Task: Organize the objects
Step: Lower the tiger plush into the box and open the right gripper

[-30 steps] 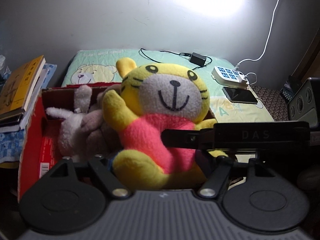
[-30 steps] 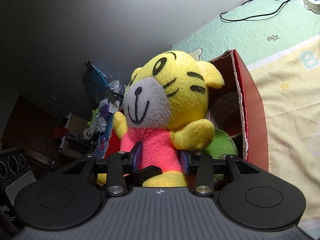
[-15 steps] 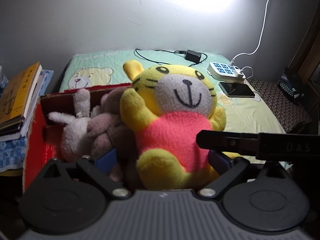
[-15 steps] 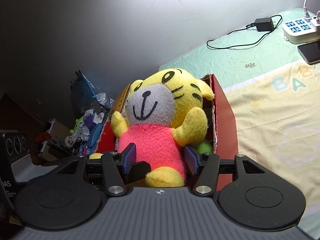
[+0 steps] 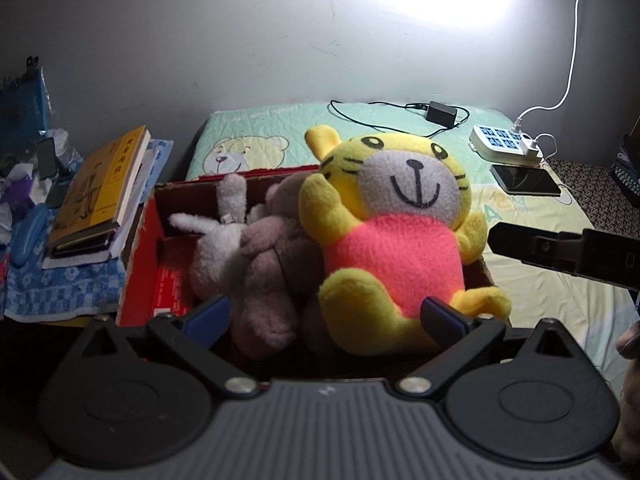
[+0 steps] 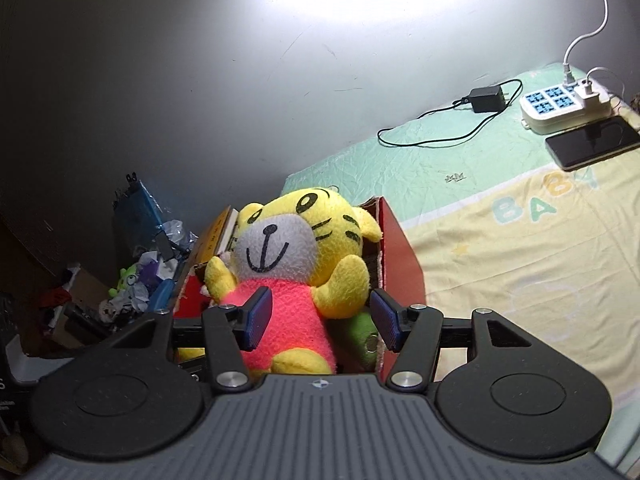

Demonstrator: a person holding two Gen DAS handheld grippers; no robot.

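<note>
A yellow tiger plush (image 5: 396, 240) in a pink shirt sits upright at the right end of a red cardboard box (image 5: 138, 264). Beside it in the box lie a white bunny plush (image 5: 216, 240) and a grey-brown plush (image 5: 272, 272). My left gripper (image 5: 326, 316) is open just in front of the box, its blue pads wide apart and clear of the toys. In the right wrist view the tiger plush (image 6: 296, 240) shows from its other side. My right gripper (image 6: 320, 320) is open, its pads on either side of the pink body and not pressing on it. A green plush (image 6: 360, 332) lies under the tiger's arm.
The box stands on a bed with a pale baby-print sheet (image 6: 520, 248). A book stack (image 5: 100, 188) lies left of the box. A power strip (image 5: 504, 142), a phone (image 5: 524, 179) and a black charger (image 5: 440, 111) lie at the bed's far end. Floor clutter (image 6: 140, 280) lies beyond the box.
Both grippers opened and let go of the tiger, then drew back and up from the box. The tiger stays seated in the box.
</note>
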